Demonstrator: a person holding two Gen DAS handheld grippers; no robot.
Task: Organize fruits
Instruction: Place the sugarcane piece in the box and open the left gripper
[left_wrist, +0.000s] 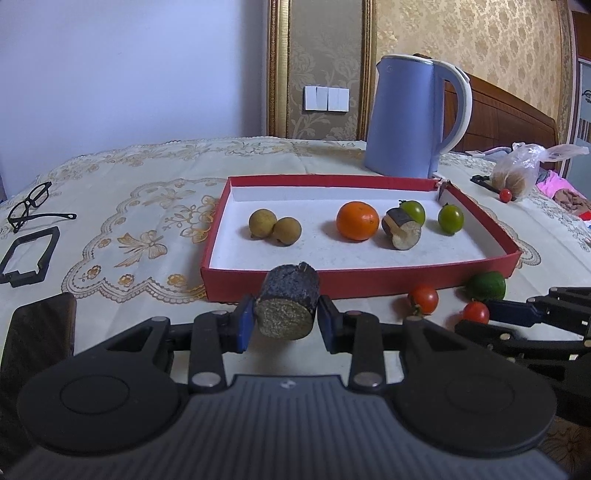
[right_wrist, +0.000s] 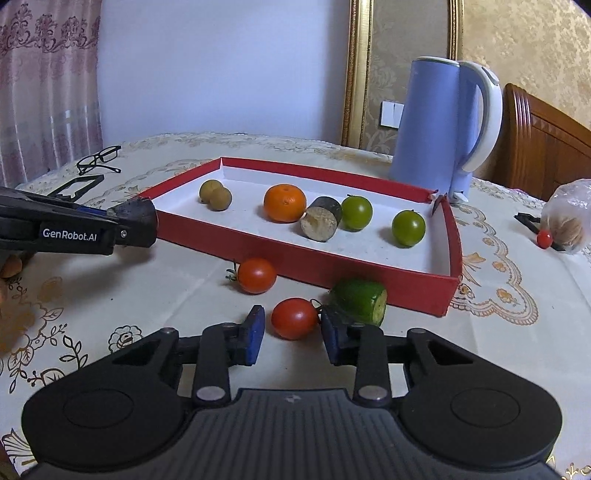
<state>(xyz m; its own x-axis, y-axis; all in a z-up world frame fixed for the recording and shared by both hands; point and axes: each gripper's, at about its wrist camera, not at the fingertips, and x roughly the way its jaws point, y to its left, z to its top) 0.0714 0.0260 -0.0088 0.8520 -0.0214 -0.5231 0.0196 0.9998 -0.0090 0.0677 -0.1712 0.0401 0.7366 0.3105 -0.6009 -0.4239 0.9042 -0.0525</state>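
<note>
While six fruits are already sitting in the red tray (left_wrist: 354, 286), the left gripper (left_wrist: 285, 320) is clamping a dark cane piece (left_wrist: 288, 302) at the tray's six o'clock edge, the right gripper (right_wrist: 291, 326) is closing around a red tomato (right_wrist: 294, 318), and another tomato (right_wrist: 256, 275) and a green chunk (right_wrist: 360, 301) are waiting outside.

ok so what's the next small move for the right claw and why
Probably a short lift, straight up. The right claw has its pads on both sides of the cherry tomato, which rests on the tablecloth. The red tray's near wall stands between it and the fruit inside, so it likely needs height before going forward.
</note>
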